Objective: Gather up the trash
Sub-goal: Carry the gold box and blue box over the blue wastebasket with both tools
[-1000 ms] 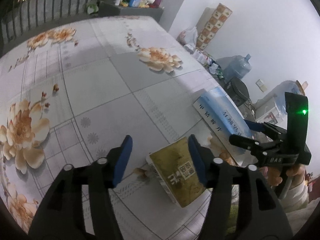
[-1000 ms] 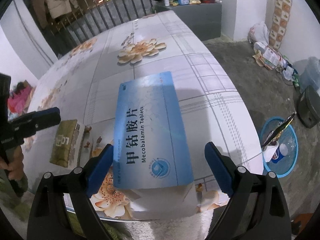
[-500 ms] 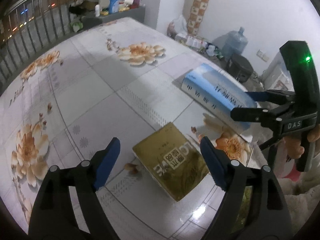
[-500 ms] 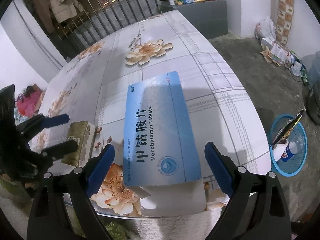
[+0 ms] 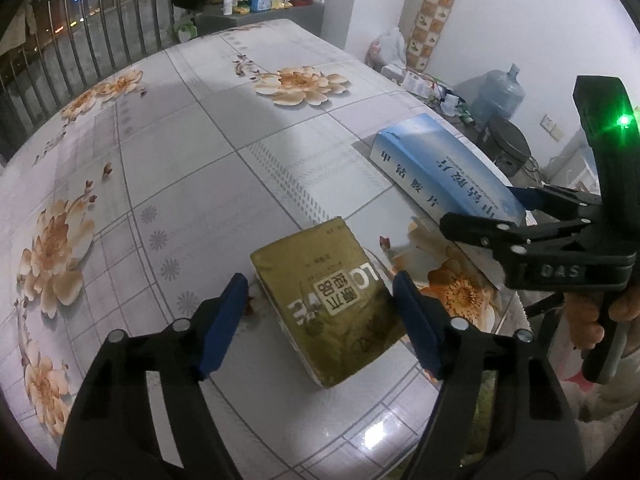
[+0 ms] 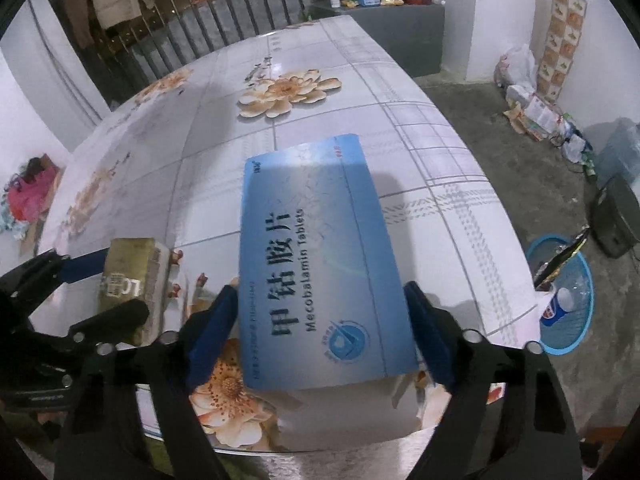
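While both tongs have just been closing, gold box straddled by left tongs, blue box by right tongs, pads apparently not yet pressing; squeeze and lift judged next.

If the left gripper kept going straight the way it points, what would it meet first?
Most likely the gold box, which lies on the table between the open pads of the left gripper. Depth is hard to judge, but nothing shows in between.
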Action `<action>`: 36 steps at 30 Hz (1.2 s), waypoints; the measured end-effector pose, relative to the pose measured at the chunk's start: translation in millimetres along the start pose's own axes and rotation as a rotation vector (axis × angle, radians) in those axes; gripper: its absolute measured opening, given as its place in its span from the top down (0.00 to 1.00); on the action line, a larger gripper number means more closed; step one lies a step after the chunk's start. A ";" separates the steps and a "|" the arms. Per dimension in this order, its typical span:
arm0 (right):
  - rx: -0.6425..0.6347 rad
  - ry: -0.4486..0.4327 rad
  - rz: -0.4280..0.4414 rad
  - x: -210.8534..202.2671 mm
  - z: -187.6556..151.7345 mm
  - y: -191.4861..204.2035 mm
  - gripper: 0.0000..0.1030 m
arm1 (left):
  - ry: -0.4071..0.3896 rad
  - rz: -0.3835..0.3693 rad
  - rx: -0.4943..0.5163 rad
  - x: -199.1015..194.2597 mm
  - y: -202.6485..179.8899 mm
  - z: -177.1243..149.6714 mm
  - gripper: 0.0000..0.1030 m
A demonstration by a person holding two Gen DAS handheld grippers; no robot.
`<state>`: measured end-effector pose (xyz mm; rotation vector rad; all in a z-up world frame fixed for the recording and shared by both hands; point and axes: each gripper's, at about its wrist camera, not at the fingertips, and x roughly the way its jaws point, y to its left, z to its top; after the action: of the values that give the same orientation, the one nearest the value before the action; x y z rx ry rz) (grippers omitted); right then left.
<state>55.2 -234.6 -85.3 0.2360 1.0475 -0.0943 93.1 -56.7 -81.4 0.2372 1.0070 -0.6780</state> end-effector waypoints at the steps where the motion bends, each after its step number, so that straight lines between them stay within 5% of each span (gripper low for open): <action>1: 0.004 -0.001 0.000 -0.5 -0.4 -0.9 0.27 | 0.005 0.001 0.002 -0.3 -1.5 -0.4 0.33; 10: 0.063 -0.028 0.056 -7.6 -3.2 -14.3 0.30 | 0.056 -0.026 -0.064 8.3 -0.9 -0.9 0.33; 13: 0.115 -0.047 0.090 -13.2 -4.9 -26.6 0.30 | 0.042 -0.018 -0.078 6.6 0.8 -0.8 0.40; 23: 0.252 -0.140 0.223 -39.8 -14.0 -66.6 0.30 | 0.013 -0.018 -0.030 -2.3 -16.4 16.3 0.43; 36: 0.549 -0.367 0.160 -96.1 -50.5 -168.9 0.30 | -0.048 -0.185 0.187 2.2 -123.0 96.9 0.44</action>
<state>-67.4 -389.9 -51.2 0.7693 0.6159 -0.2705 85.0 -199.4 -17.3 0.2917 0.9276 -0.9440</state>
